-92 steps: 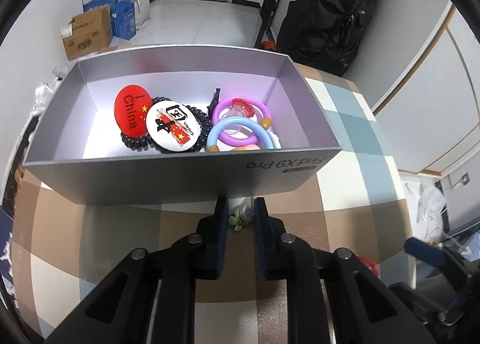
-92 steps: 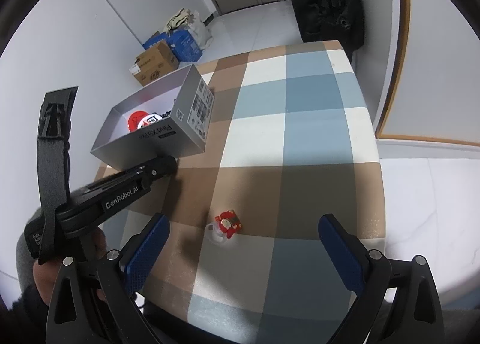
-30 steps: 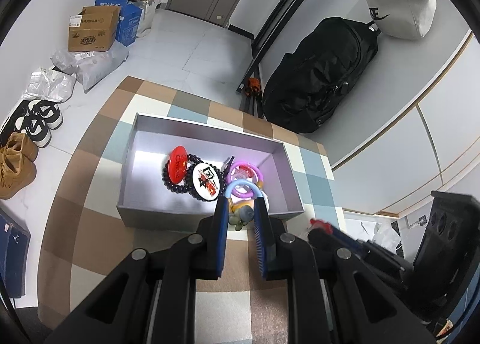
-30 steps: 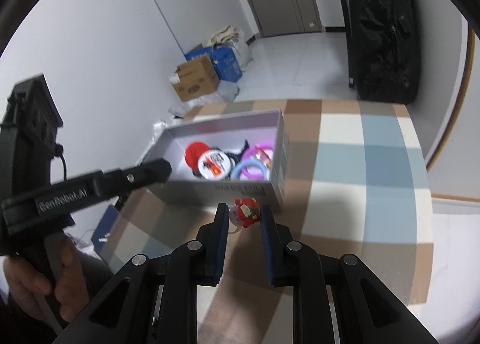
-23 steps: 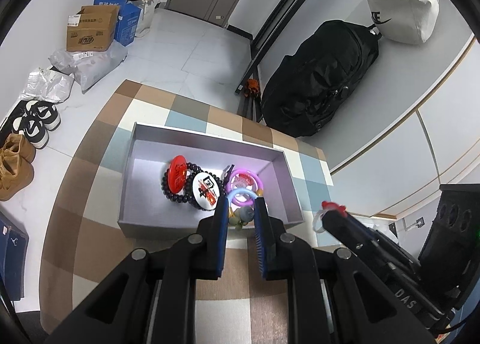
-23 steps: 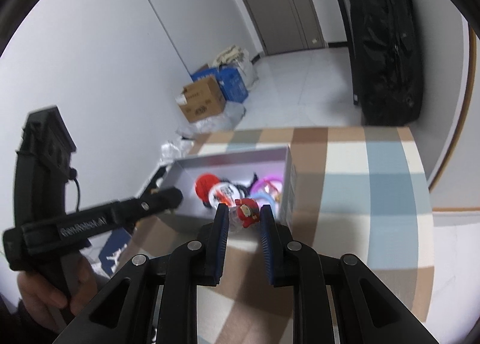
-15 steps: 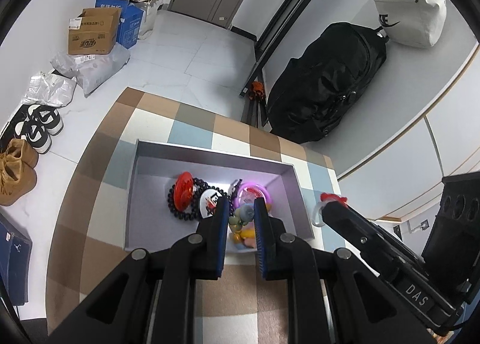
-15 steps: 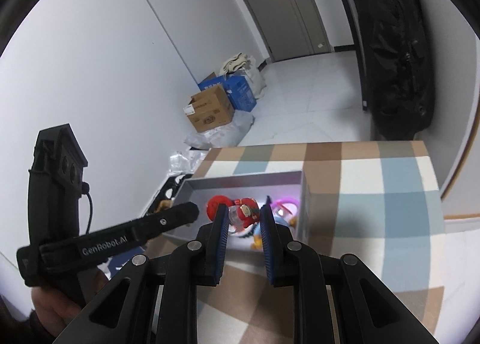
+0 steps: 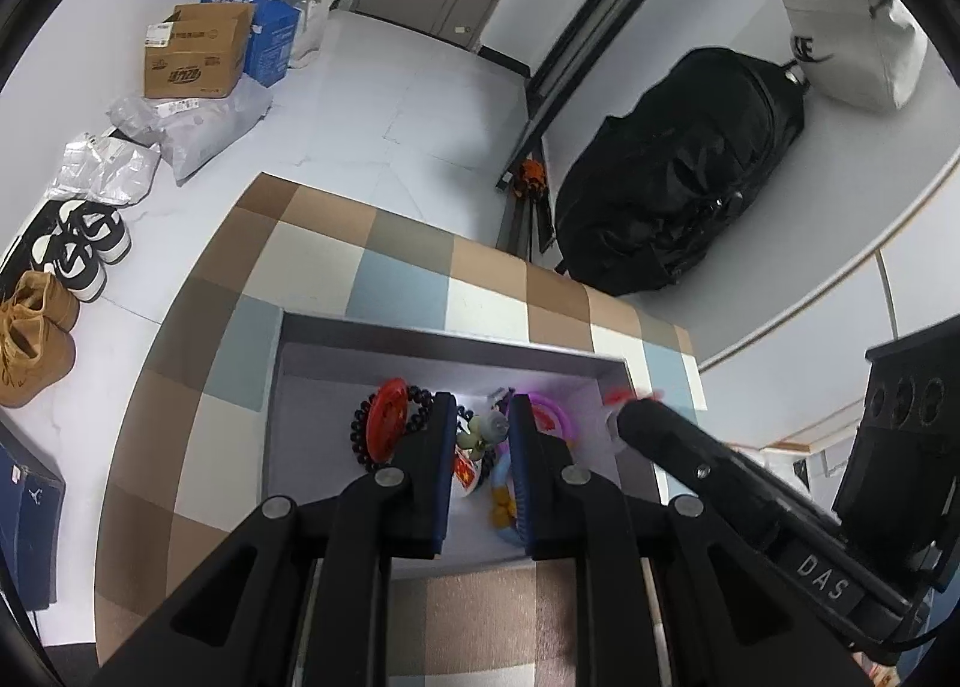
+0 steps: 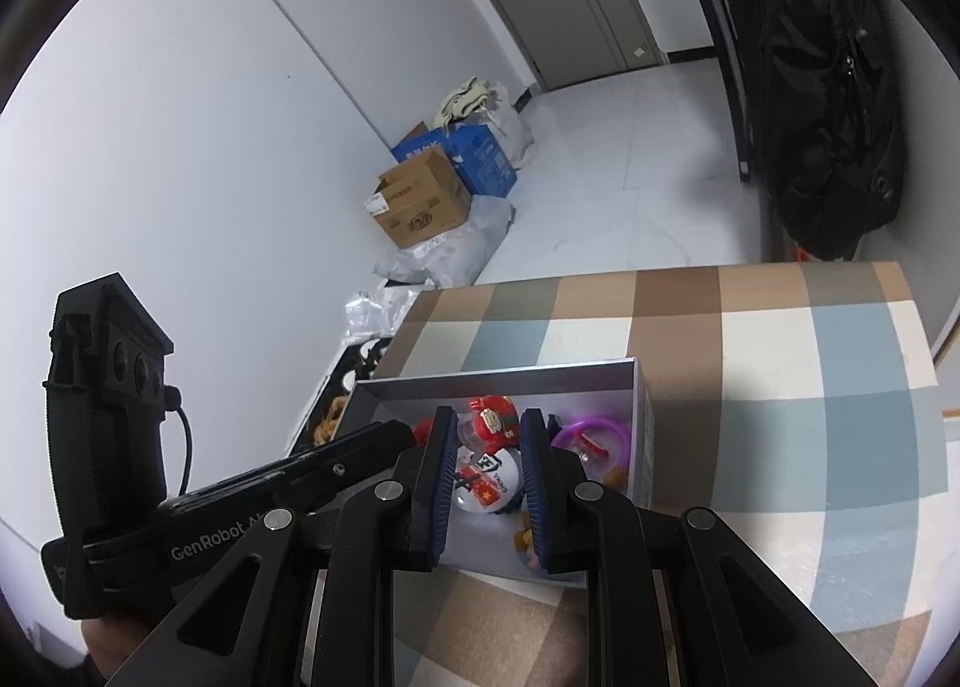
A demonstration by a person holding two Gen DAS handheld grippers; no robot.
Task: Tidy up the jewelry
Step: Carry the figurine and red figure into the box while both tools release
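An open grey box (image 9: 420, 336) sits on the checked table. Inside lie a red badge (image 9: 387, 423) ringed by black beads, a purple ring (image 9: 555, 417) and other trinkets. My left gripper (image 9: 480, 405) hangs over the box. A small green-grey charm (image 9: 480, 435) sits between its pads, and the jaws are opening. My right gripper (image 10: 489, 417) is also over the box (image 10: 498, 375), just above a white badge (image 10: 486, 486). It holds a red charm (image 10: 492, 426), and its jaws are opening too. Each gripper shows at the edge of the other's view.
The box takes up the near part of the checked table (image 9: 336, 243). On the floor beyond are a black backpack (image 9: 678, 171), cardboard boxes (image 9: 192, 57), plastic bags and shoes (image 9: 78, 249). A hand (image 10: 114, 639) holds the left gripper's handle.
Both grippers moved forward from in front of the box to over its inside, carrying their charms. The right gripper came closer beside the left.
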